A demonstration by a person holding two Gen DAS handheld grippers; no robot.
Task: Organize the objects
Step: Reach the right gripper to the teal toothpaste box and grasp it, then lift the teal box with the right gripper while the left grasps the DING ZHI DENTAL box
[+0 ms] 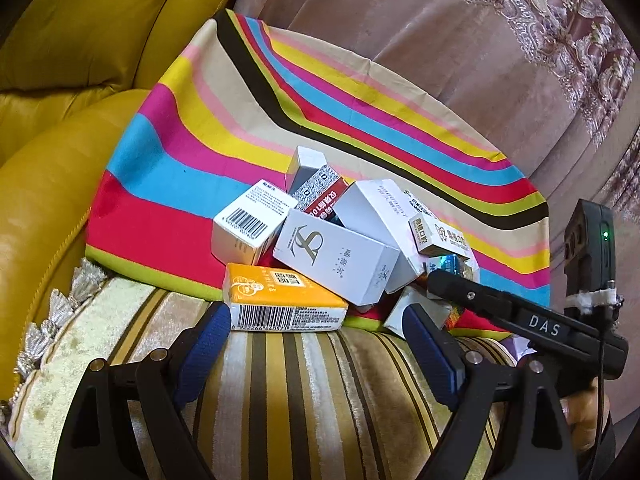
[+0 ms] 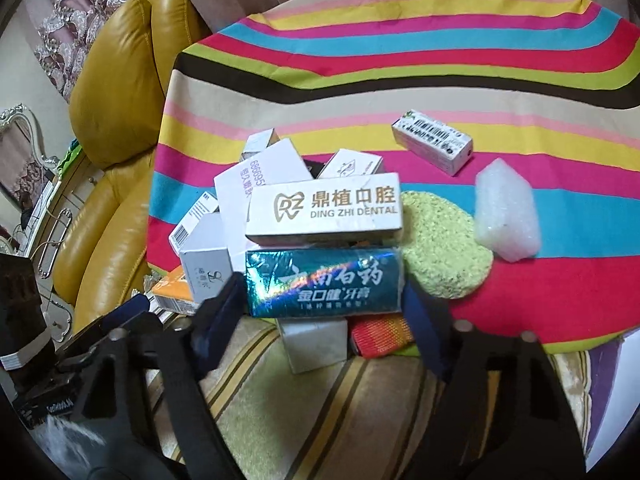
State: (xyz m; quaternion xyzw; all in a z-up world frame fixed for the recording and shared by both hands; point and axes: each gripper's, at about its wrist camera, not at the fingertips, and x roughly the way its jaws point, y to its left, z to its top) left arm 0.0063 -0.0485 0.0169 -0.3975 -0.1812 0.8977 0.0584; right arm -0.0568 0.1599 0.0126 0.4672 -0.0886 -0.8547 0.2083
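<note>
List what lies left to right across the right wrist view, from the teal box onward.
Teal toothpaste box → green sponge → white foam block. The small barcoded box lies farther back, above the sponge, so it is left out of the order.

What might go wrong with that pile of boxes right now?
1. The right gripper has its fingers either side of the teal toothpaste box, which sits under the Ding Zhi Dental box. Lifting it may topple that box.
2. The orange box lies at the striped cloth's edge, just ahead of the left gripper; a nudge might slide it off.
3. The pile is loosely stacked, so neighbours may shift.
</note>
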